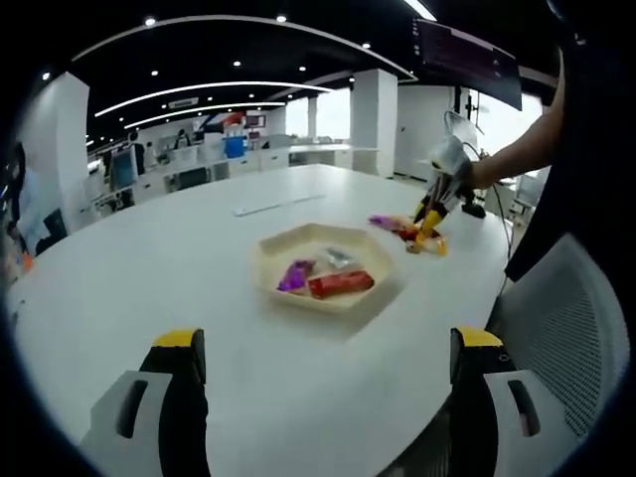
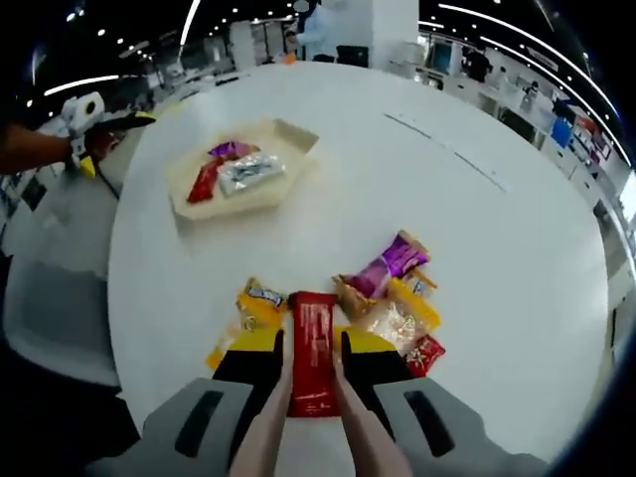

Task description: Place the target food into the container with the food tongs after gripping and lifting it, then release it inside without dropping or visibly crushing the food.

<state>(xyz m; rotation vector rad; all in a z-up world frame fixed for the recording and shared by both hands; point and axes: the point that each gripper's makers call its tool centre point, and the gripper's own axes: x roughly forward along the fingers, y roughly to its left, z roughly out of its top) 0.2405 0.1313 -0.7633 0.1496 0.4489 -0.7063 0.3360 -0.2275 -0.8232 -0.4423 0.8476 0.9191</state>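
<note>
Right claw point(image 2: 314, 363), bottom centre of the right gripper view, has tong tips point(image 2: 283, 417) pinched on both long edges of a red packet point(image 2: 314, 348); can't tell whether the packet is off the white surface point(image 2: 517, 248) yet. It sits at the near edge of a snack pile: purple packet point(image 2: 390, 264) and yellow packets point(image 2: 260, 303) just beside it, some touching. The tray point(image 2: 288, 134) is in the upper left of that frame, well apart from the pile, already holding a red, a purple and a silver packet. Left claw point(image 1: 328, 397) is wide and empty, low in the left gripper view, with the tray mid-frame. Risks, as I judge them: the grip is on edges only, so a slick wrapper could slip out or rotate on the long carry to the tray. Squeezing harder to compensate could crush the contents. Lifting could also drag the touching yellow packet along. A high release could bounce the packet off the low tray wall.
</note>
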